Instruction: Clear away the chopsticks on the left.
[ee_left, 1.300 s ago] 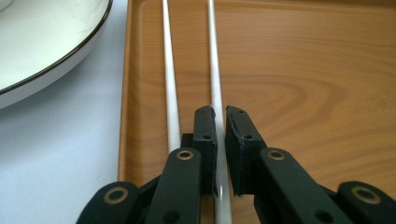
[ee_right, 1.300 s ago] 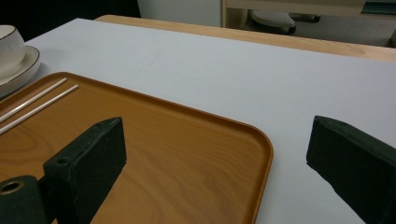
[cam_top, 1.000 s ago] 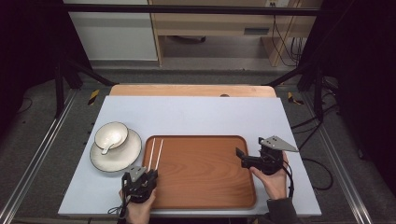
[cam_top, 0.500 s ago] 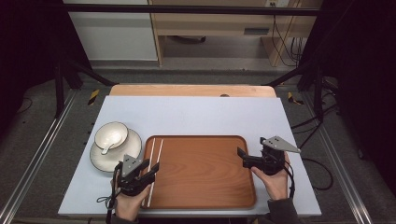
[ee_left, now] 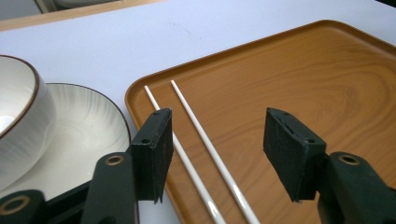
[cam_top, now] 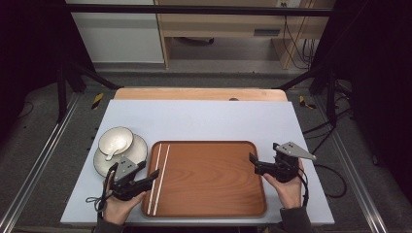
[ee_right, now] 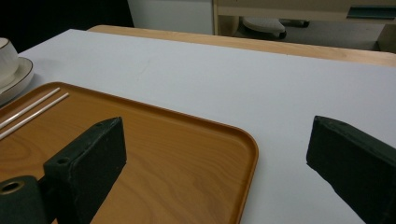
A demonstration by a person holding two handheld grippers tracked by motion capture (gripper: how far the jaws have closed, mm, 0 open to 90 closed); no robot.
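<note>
Two white chopsticks (cam_top: 160, 174) lie side by side along the left part of a brown wooden tray (cam_top: 214, 177). My left gripper (cam_top: 154, 175) hovers at the tray's front left corner. Its jaws have just been opening and stand apart. In the left gripper view the chopsticks (ee_left: 196, 119) lie on the tray (ee_left: 303, 70) below the gap of the left gripper (ee_left: 217, 154), untouched by the pads. My right gripper (cam_top: 252, 162) is open at the tray's right edge. In the right gripper view its jaws (ee_right: 219, 154) straddle the tray's corner (ee_right: 163, 154) with nothing between them.
A white plate (cam_top: 138, 145) with a white bowl (cam_top: 115, 140) on it sits just left of the tray, close to my left gripper. The plate (ee_left: 88, 121) and bowl (ee_left: 18, 116) lie beside the left jaw. Bare white tabletop (cam_top: 204, 119) stretches behind the tray.
My left gripper has opened, risen and drifted a little to the left of the chopsticks, which stay flat on the tray. The right gripper has not moved.
</note>
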